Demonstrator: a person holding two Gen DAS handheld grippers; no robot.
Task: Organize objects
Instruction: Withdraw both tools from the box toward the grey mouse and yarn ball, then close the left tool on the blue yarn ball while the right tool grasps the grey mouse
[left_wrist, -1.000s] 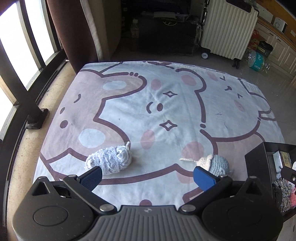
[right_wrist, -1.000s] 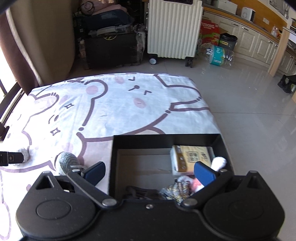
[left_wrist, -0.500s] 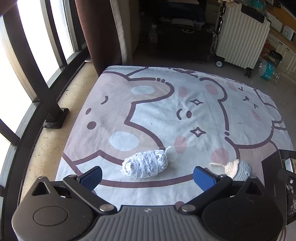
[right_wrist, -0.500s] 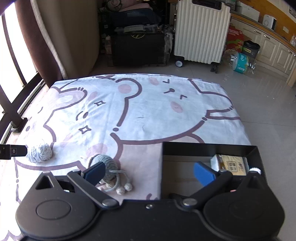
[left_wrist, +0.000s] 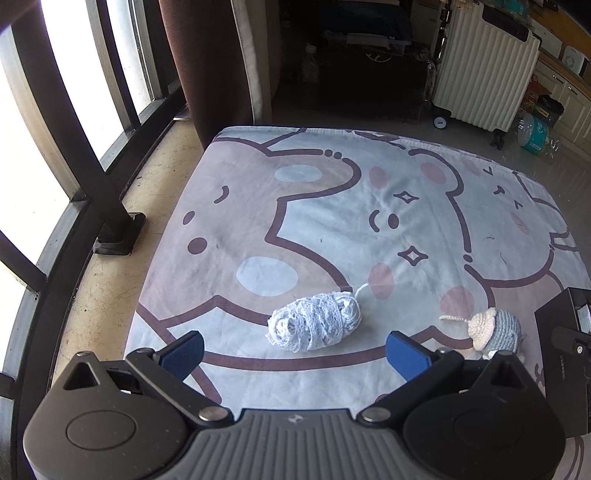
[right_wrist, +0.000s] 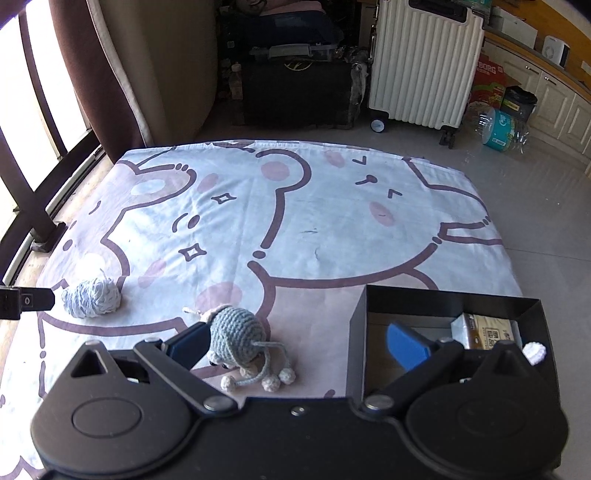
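1. Two grippers, left gripper (left_wrist: 295, 349) and right gripper (right_wrist: 299, 341), are seen spread wide, empty.
2. White yarn bundle (left_wrist: 314, 325) and crocheted toy (right_wrist: 236, 338) are observed near the blanket's (right_wrist: 332, 221) near edge.
3. Black box (right_wrist: 443, 302) is placed at its near right corner; the label on the carton (right_wrist: 487, 334) inside is illegible.

left wrist: blanket (left_wrist: 332, 221) viewed downward from above, yarn ball (left_wrist: 314, 326) between jaws | right wrist: same, box (right_wrist: 443, 306) beyond right jaw | shared: yarn ball, crochet toy (right_wrist: 236, 336)

My left claw (left_wrist: 294, 350): grey ribbed body, blue pads, silver pivot screws. My right claw (right_wrist: 297, 343): black, same blue pads.
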